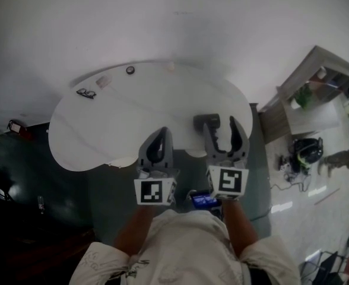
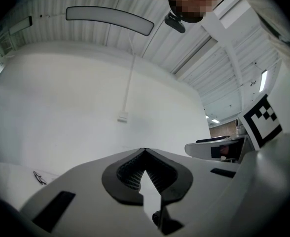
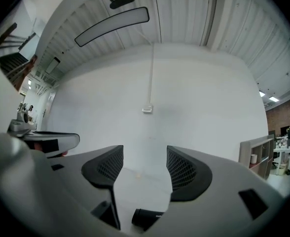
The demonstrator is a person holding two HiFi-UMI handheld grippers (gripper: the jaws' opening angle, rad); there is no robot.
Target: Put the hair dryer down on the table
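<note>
A plain white wall (image 1: pixel 162 16) rises behind a smooth white table (image 1: pixel 121 123) with a rounded, lobed outline. Dark floor (image 1: pixel 20 177) lies to its left. A pale open shelf (image 1: pixel 317 79) stands off to the right.

The right gripper (image 1: pixel 222 129) hangs over the table's near right edge. Its two grey jaws are spread wide and clamp nothing. Their inner faces carry dark pads with a fine ribbed grid, curved like shallow scoops. The hair dryer (image 1: pixel 206 122) lies on the table right at these jaws. It is dark grey and matt, and its short round barrel sits by the left jaw's tip. In the right gripper view the barrel's end shows low in the gap between the jaws. I cannot tell whether it touches either jaw.

The left gripper (image 1: pixel 161 133) is just to the left, over the table's near edge. Its jaws are closed tip to tip with nothing between them. Only a diamond-shaped gap is left behind the meeting pads. Each gripper carries a cube with black-and-white square markers at its near end.

Dark-framed glasses (image 1: pixel 86 92) lie at the table's far left, well apart from both grippers.
</note>
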